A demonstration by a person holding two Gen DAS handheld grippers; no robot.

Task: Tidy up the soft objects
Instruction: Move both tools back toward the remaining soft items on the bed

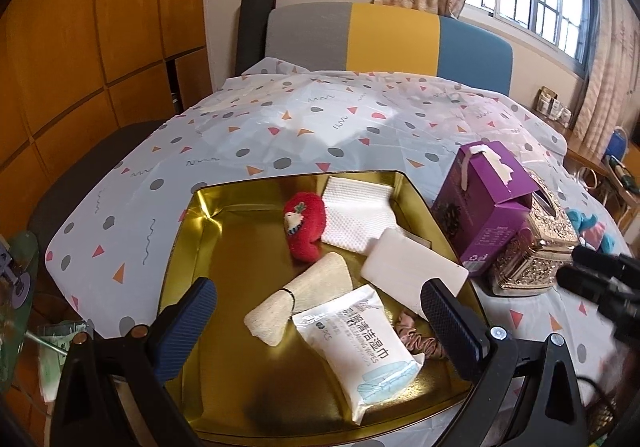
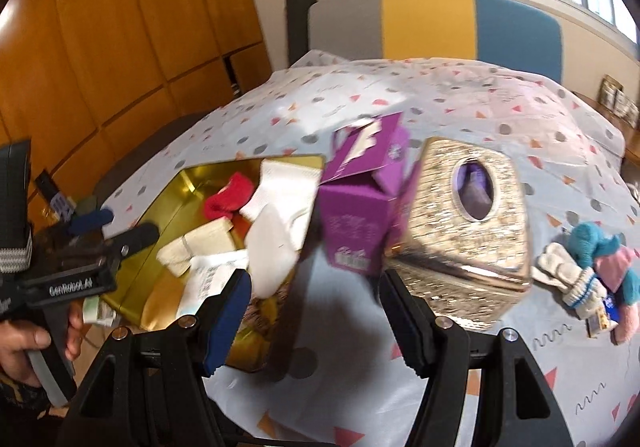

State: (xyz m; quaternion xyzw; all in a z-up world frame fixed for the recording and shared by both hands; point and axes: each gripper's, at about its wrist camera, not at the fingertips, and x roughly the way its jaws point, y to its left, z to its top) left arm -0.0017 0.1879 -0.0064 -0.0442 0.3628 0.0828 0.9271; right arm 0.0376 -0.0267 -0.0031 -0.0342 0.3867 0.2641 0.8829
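Gathering soft items into gold tin (image 1: 188, 231) at tabletop's left side. Left gripper (image 1: 320, 321) hovers over tin, jaws spread, holding nothing. Already inside: beige pouch (image 1: 304, 293), wipes pack (image 1: 360, 343), red plush (image 1: 306, 225), white cloth (image 1: 356, 211), white sponge block (image 1: 412, 267), pink scrunchie (image 1: 420, 343). Right gripper (image 2: 316, 315) near purple box (image 2: 356, 207) and ornate tissue box (image 2: 460, 239), jaws spread, empty. Still out, far right: white gloves (image 2: 568, 279), blue knitted toy (image 2: 600, 243). Next, likely: right gripper swings right, pinches glove; limp fabric may slip.
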